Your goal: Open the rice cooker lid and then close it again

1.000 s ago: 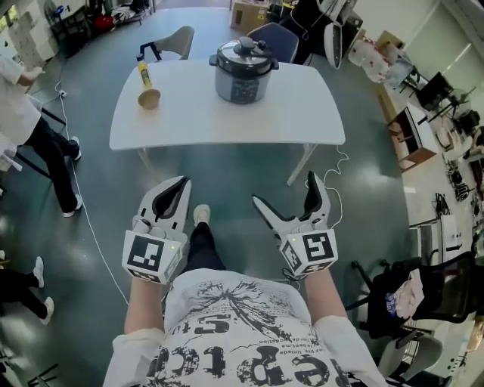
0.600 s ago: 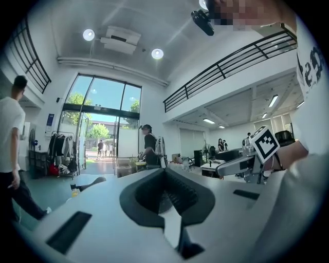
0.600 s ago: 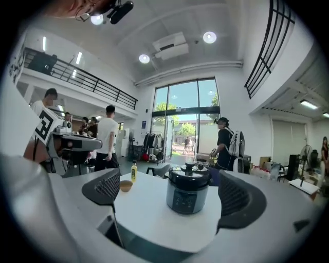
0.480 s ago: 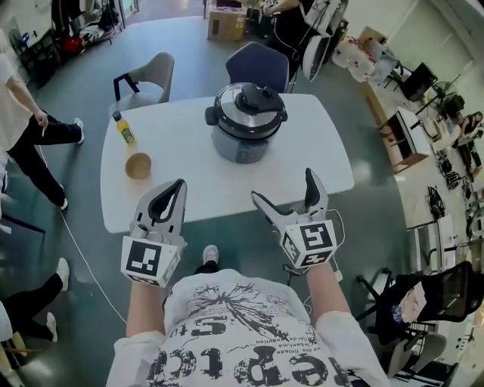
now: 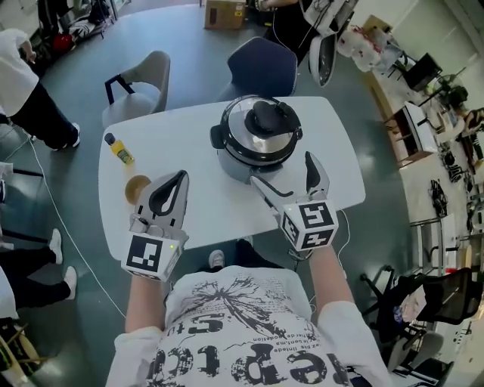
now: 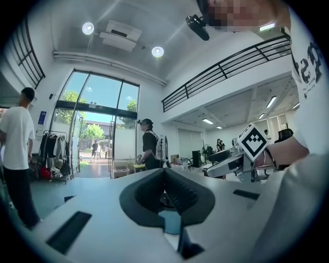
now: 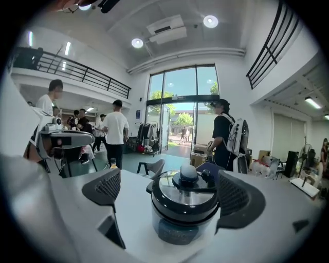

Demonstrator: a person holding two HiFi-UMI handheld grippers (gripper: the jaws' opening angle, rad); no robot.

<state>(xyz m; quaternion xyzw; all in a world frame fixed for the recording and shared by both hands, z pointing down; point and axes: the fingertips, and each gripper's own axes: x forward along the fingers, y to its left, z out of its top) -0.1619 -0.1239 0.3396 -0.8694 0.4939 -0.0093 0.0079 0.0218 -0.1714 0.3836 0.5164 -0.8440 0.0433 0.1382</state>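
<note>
Yellow bottle (image 5: 119, 149), cup (image 5: 137, 189) (left of cooker (image 5: 257, 140))

I stood in a big open lab-like hall with a grey floor (image 5: 76, 174). It had a tall glass entrance (image 7: 180, 110), a railed mezzanine (image 6: 226, 67) overhead, a clothes rack (image 7: 147, 134), a cardboard box (image 5: 219, 13), cluttered desks (image 5: 412, 132) and people (image 7: 115, 131) standing about.

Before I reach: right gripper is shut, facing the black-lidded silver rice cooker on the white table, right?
No: the right gripper view shows the right gripper open, jaws wide apart, facing the black-lidded silver rice cooker on the white table.
</note>
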